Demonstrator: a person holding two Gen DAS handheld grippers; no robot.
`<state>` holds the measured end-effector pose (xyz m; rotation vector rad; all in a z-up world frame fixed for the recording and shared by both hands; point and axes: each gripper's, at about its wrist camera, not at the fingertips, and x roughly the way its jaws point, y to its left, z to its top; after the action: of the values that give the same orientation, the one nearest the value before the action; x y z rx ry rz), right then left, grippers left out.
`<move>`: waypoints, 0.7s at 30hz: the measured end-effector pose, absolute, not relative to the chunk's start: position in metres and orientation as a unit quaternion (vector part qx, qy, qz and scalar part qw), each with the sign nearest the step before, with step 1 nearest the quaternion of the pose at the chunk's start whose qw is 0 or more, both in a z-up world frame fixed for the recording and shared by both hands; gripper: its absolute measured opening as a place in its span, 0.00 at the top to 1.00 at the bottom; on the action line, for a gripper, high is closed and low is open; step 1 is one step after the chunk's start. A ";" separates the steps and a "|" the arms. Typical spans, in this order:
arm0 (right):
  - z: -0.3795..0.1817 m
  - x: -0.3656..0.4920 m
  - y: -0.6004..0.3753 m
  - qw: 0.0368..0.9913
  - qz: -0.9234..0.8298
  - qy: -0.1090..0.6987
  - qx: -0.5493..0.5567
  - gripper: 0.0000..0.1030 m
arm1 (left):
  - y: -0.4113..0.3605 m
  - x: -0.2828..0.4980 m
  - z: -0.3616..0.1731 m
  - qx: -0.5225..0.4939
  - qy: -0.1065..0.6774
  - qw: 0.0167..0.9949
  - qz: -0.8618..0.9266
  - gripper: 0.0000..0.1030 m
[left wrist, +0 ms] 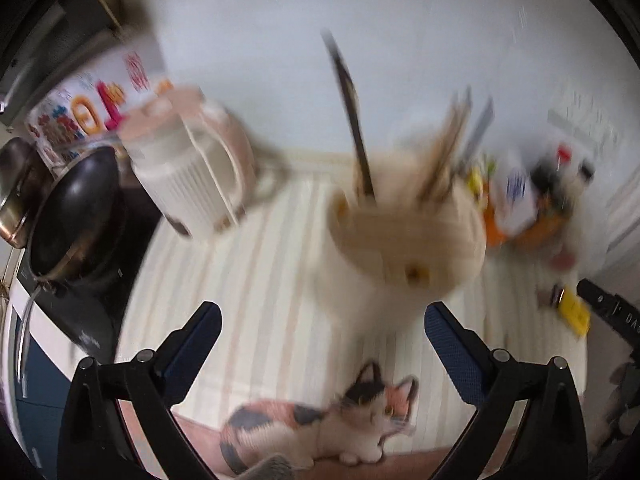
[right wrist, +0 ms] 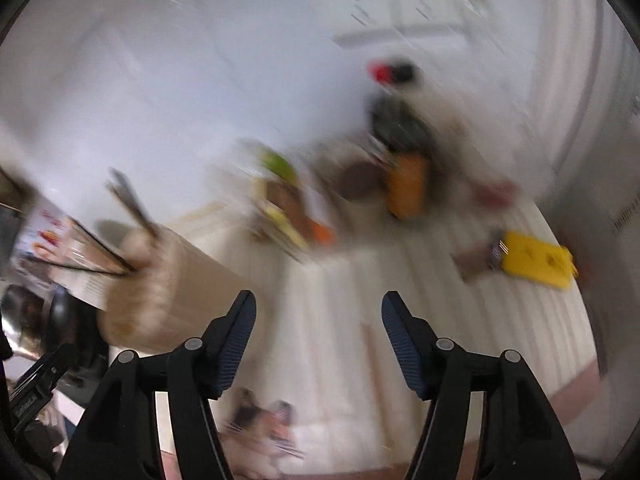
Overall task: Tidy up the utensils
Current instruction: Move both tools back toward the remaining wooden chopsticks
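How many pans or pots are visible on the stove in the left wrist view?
2. A black frying pan sits on the stove at the left edge; a metal pot shows partly beyond it, cut off by the frame. Motion blur may hide others.

One utensil holder (left wrist: 408,240), one kettle (left wrist: 188,176), one pan (left wrist: 76,216).

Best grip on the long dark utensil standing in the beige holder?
Hedged, since the frames are blurred: take the dark utensil by its bare upper shaft, coming from above. It leans left, clear of the lighter utensils; its lower end is sunk in the holder. Left gripper is open, empty.
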<state>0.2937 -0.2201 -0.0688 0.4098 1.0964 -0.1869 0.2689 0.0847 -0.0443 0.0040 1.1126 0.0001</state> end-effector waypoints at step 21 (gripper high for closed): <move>-0.273 0.227 -0.274 0.697 -0.144 0.693 0.114 0.93 | -0.085 0.231 -0.223 0.160 0.634 0.755 -0.042 0.00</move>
<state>0.2273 -0.2742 -0.2730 0.2544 1.5461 -0.3203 0.2305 -0.0847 -0.2228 0.3492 1.3837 -0.0912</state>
